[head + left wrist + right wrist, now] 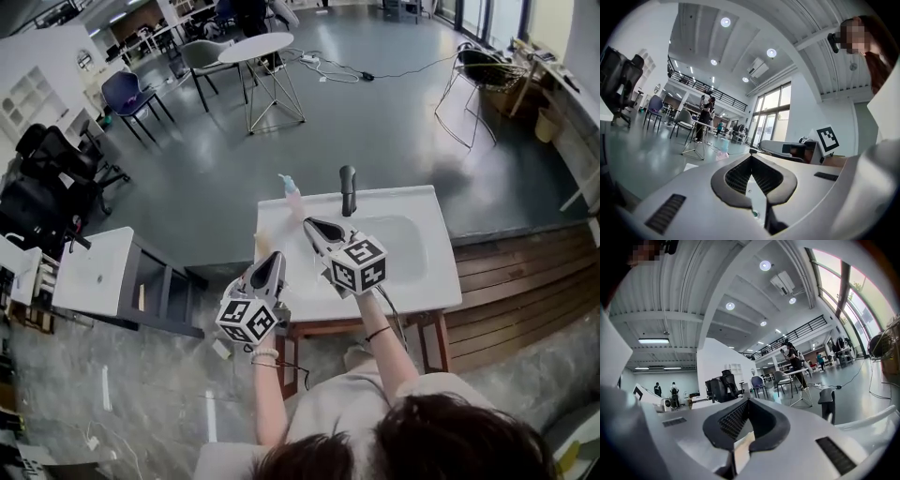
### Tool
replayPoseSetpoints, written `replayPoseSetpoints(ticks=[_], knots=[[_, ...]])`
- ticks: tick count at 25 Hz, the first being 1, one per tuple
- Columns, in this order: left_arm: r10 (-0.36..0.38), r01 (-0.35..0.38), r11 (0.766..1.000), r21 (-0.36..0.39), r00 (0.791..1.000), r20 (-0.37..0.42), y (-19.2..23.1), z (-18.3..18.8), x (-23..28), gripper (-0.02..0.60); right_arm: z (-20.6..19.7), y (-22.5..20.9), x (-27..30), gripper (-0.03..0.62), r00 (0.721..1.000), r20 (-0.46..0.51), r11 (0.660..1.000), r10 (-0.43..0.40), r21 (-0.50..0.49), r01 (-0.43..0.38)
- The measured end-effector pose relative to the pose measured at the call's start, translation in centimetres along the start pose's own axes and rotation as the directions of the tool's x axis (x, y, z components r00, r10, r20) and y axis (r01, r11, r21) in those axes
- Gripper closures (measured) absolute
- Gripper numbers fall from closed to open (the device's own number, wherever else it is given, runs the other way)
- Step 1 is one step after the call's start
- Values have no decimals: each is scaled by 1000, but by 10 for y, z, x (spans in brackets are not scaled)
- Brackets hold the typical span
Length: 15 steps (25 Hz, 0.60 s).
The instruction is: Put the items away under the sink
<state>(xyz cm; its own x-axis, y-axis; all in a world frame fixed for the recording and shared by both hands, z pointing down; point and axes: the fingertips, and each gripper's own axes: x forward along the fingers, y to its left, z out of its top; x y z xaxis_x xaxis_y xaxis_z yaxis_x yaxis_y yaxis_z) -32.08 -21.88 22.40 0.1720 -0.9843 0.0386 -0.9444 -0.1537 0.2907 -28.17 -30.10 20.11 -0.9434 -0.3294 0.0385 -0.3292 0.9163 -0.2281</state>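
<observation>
Person's head and shoulders fill the bottom of the head view, with both forearms reaching forward. Beyond both sets of jaws, a small bottle (292, 195) with a pale blue top and pink body stands upright at the back left corner of the white sink surface (441, 272). It is just ahead and left of the right gripper (312, 225), and farther ahead of the left gripper (272, 259). A pale yellow item (262, 246), too small to identify, lies just beside the left jaws at the surface's left edge. A dark faucet (348, 190) rises ahead and right of the right jaws. Both pairs of jaws are clenched together with nothing between them. Nothing appears stowed yet, and the step in hand seems to be reaching for an item. To do it well, the jaws should part before arriving, then close low on the bottle's body, keeping it upright and clear of the faucet.
</observation>
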Motion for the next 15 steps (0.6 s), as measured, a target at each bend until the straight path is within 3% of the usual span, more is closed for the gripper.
replayPoseSetpoints(ticks=[5, 11, 15], knots=[[50, -50, 999, -3, 999, 8, 16, 3, 8, 580, -6, -14, 23, 577, 1000, -29, 1000, 10, 0, -10], [120, -120, 993, -10, 993, -1, 36, 1, 19, 578, -23, -27, 46, 577, 994, -112, 997, 1, -80, -10], [144, -144, 989, -17, 989, -23, 36, -9, 25, 580, -34, -31, 53, 577, 991, -135, 998, -1, -61, -7]])
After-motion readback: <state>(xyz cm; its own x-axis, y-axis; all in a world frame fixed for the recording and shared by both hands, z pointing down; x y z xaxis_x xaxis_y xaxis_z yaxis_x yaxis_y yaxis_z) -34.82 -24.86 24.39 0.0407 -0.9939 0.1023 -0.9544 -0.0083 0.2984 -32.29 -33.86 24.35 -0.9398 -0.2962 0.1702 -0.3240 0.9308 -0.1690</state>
